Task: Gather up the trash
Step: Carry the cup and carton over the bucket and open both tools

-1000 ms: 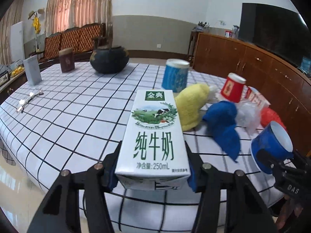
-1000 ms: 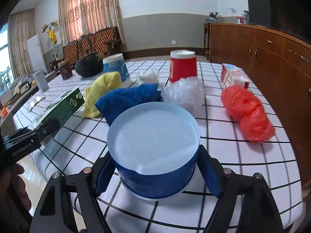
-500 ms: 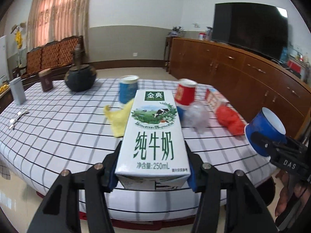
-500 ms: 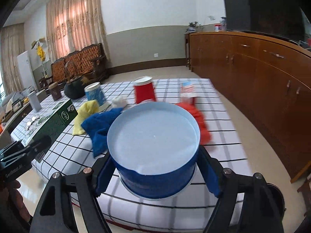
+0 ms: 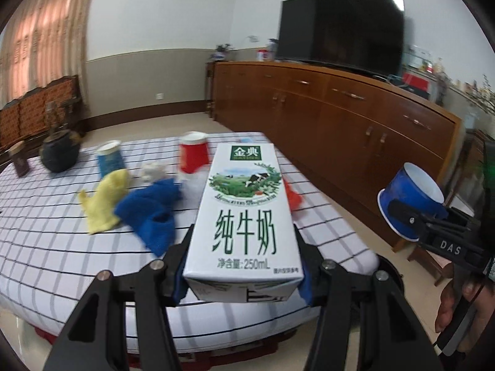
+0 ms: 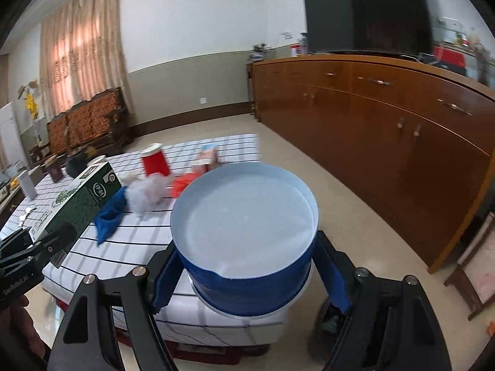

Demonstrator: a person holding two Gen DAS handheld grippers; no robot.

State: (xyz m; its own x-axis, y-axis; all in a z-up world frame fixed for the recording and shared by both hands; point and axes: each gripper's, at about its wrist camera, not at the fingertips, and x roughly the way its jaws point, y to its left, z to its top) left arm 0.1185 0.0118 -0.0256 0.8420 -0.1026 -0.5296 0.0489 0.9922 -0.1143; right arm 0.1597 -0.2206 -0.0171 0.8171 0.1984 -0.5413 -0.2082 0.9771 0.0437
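Observation:
My left gripper [image 5: 243, 281] is shut on a white 250 mL milk carton [image 5: 244, 216], held in the air off the table's near edge; the carton also shows in the right wrist view [image 6: 77, 198]. My right gripper [image 6: 247, 275] is shut on a blue paper cup [image 6: 247, 238], mouth facing the camera; it also shows in the left wrist view [image 5: 408, 198], to the right of the table. On the checked table [image 5: 46, 232] lie a yellow cloth [image 5: 103, 201], a blue cloth [image 5: 151, 213], a red cup [image 5: 193, 154], a blue cup [image 5: 108, 157], a clear plastic bag [image 6: 145, 193] and a red bag [image 6: 182, 182].
A dark bin [image 6: 331, 324] shows low between the right gripper's fingers, on the floor by the table. A long wooden sideboard [image 5: 355, 123] with a TV [image 5: 340, 31] runs along the right. A dark teapot [image 5: 58, 153] and a small box [image 5: 18, 160] stand at the table's far left.
Both grippers have pulled back and up from the table and swung right, each still holding its item. The table items now look farther away, and the floor and sideboard fill more of the view.

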